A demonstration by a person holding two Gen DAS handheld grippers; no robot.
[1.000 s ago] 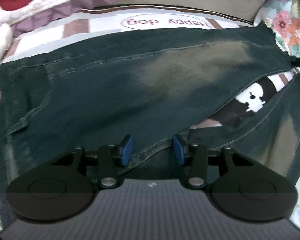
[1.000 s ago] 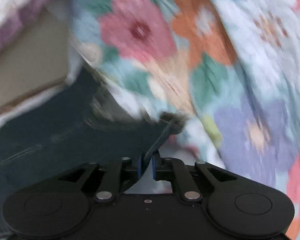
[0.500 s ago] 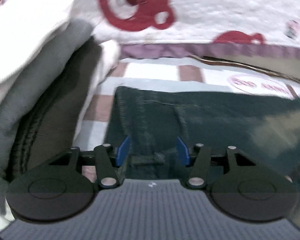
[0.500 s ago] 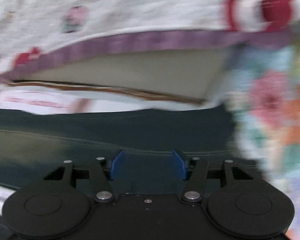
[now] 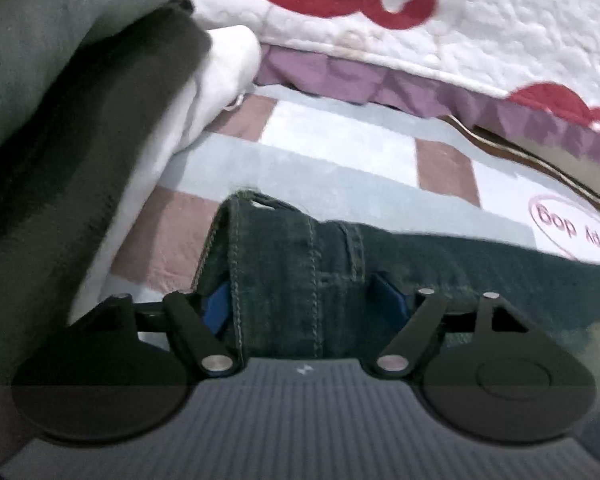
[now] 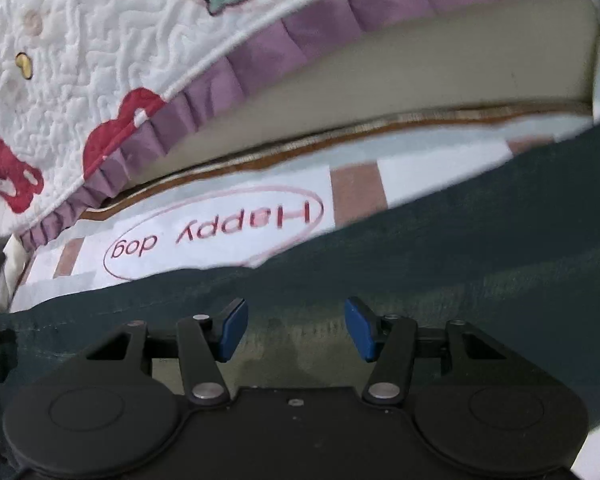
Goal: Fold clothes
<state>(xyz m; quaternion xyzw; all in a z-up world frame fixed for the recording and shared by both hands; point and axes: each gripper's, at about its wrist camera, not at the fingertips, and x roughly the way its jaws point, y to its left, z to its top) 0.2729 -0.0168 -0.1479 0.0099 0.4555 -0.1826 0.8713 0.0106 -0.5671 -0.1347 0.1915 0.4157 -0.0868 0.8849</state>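
Folding barely begun: jeans point(image 5: 300, 280) waistband bunched between parted left gripper point(image 5: 300, 304), not visibly clamped (right gripper point(image 6: 296, 328) spread, empty) near checked mat's point(image 5: 340, 148) left edge.

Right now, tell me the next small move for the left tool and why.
Probably close the left tool: its fingers straddle the jeans waistband, which bunches between them, not yet pinched. The right tool is open over the leg, gripping nothing.
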